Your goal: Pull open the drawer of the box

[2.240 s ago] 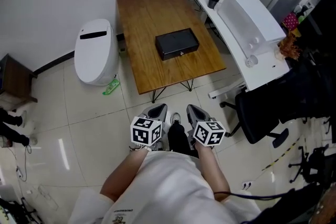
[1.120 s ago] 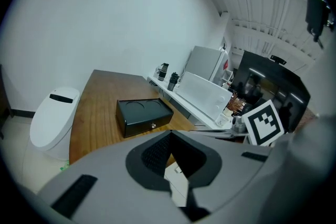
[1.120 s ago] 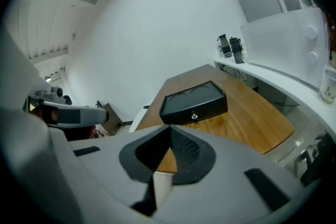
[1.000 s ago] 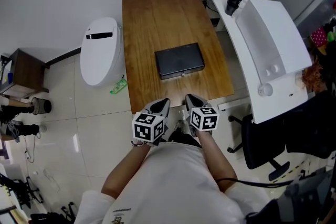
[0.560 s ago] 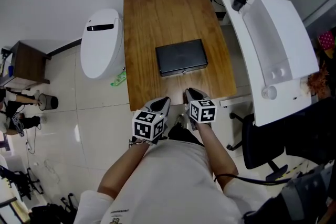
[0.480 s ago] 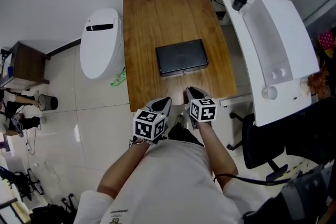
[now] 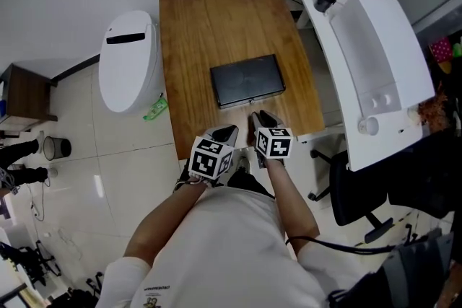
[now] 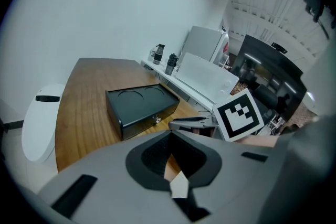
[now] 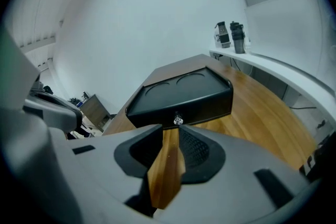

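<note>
Alignment matters most for this step, as I see it. The flat black rectangular box [image 7: 247, 81] lies on the long brown wooden table [image 7: 216, 3], near the edge where the person stands. Its drawer front [image 9: 207, 105] looks fully closed, flush with the body. In the middle of that front sits a small silver knob [image 9: 178, 120].

The right gripper [image 7: 258, 117] hovers just in front of this face, near the knob but not touching it. In the right gripper view its jaws stand a little apart with only table wood in the gap. The knob shows right above the gap, so the aim seems good. The left gripper [image 7: 224, 131] is to the left of it, over the table edge and apart from the box. Its jaw tips appear pressed together and hold nothing.

To do it well, I would move the right gripper straight forward at the knob's height, with the jaws parted enough to pass on both sides of the knob, then close them firmly behind its head. The pull should be level and straight toward the person, not upward; otherwise the jaws may slip off such a small knob. The box looks light and could slide together with the drawer, so the left gripper would probably be useful pressing down on its top.
</note>
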